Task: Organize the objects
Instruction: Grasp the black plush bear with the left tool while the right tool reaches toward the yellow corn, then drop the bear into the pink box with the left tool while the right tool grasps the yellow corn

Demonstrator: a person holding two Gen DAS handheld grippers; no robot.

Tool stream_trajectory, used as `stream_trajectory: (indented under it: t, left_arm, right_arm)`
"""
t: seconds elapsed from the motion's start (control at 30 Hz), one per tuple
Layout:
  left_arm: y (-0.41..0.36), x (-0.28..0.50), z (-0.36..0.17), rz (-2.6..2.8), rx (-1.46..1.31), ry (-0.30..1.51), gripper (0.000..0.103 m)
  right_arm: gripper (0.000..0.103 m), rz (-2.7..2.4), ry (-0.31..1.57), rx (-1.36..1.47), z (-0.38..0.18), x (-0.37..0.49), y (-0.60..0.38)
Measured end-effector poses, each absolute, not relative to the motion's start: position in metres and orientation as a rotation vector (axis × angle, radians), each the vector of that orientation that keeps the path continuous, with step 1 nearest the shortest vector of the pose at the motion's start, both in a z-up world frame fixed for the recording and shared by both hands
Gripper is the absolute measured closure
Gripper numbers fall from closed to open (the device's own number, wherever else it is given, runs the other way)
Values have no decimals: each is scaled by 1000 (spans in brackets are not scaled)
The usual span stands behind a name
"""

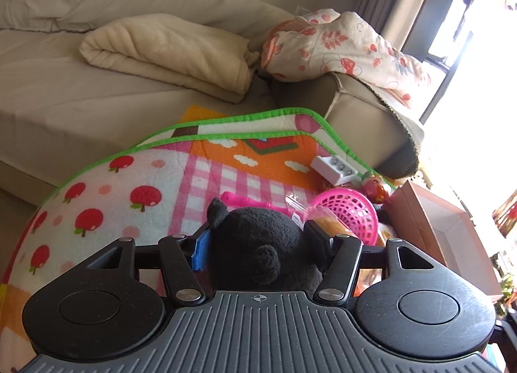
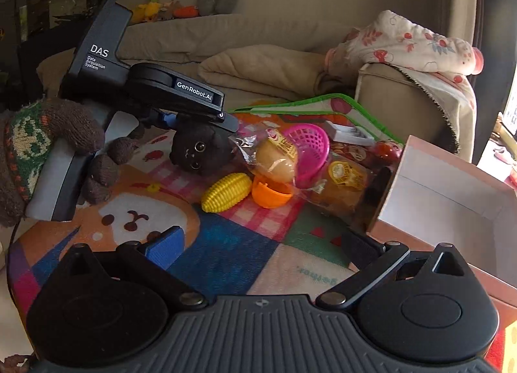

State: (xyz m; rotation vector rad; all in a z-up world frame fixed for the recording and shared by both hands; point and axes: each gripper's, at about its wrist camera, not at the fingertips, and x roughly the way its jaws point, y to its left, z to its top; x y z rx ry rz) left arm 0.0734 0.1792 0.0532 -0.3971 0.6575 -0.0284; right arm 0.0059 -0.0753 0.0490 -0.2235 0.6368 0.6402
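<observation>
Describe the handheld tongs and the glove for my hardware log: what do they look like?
Both tongs are matte black with ribbed grey bodies, round pivot discs and silver rivets. The left tongs and right tongs each pair a blue pad with a black one. White DAS and GenRobot.AI lettering marks the left unit. The left hand wears a brown knitted glove with a green patterned cuff.

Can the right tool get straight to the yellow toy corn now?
Probably yes. The right tool is open, and only bare play mat lies between it and the toy corn; the orange cup sits close beside.

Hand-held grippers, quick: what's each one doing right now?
Left hand-held gripper: closed on the black plush cat.
Right hand-held gripper: open, holding nothing, above the play mat.
</observation>
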Motion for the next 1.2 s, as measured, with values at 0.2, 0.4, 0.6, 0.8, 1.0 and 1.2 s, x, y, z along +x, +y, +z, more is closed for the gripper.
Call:
stream_trajectory:
  t: [0.2,0.4,0.6,0.8,1.0,1.2]
  left_arm:
    - [202,16,67,-47,-448,595,39]
    - [207,-14,75,-52,-425,577,39]
    - [180,-35,79,-219,-313,622,39]
    - [123,-46,94,-427,-237,613,39]
    - [45,-1,131,-550,-213,510,38]
    - [-28,72,145,-575,-236,395,36]
  right_arm:
    - [36,639,755,-138,26,56,-29]
    - [68,598,794,-163,18,74,-8]
    - [68,619,785,-154,44,39,-54]
    - [69,544,725,-212,64,-29,-133]
    - [73,376,606,-174,86,-66,-199]
    - [74,288,523,-116,95,-72,-238]
